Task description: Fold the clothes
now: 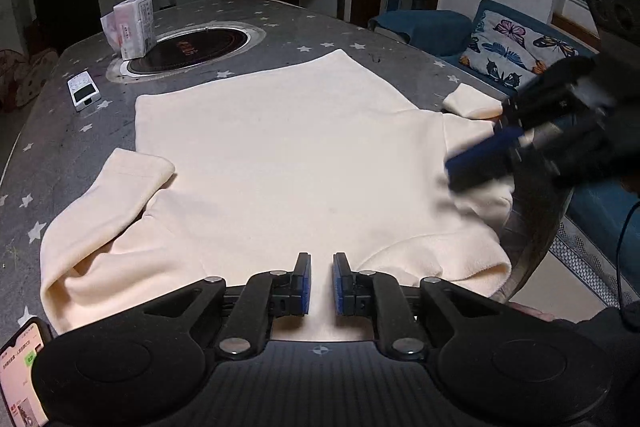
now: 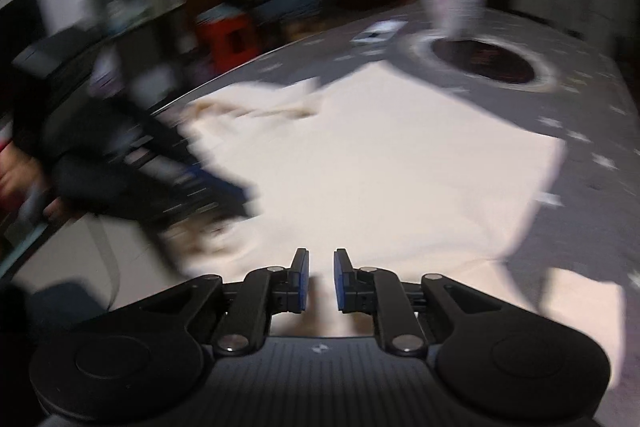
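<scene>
In your left wrist view the sweater (image 1: 288, 163) lies spread on the table (image 1: 60, 131), filling mid-frame. Behind it, upper left, sits the inset burner (image 1: 192, 51), with a tissue pack (image 1: 132, 25) at its left edge (a remote (image 1: 83, 91) lies further left). The sofa (image 1: 500, 47) stands beyond the table's right edge.

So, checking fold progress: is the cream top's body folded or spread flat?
Spread flat: the top lies open on the table, sleeves out sideways.
</scene>
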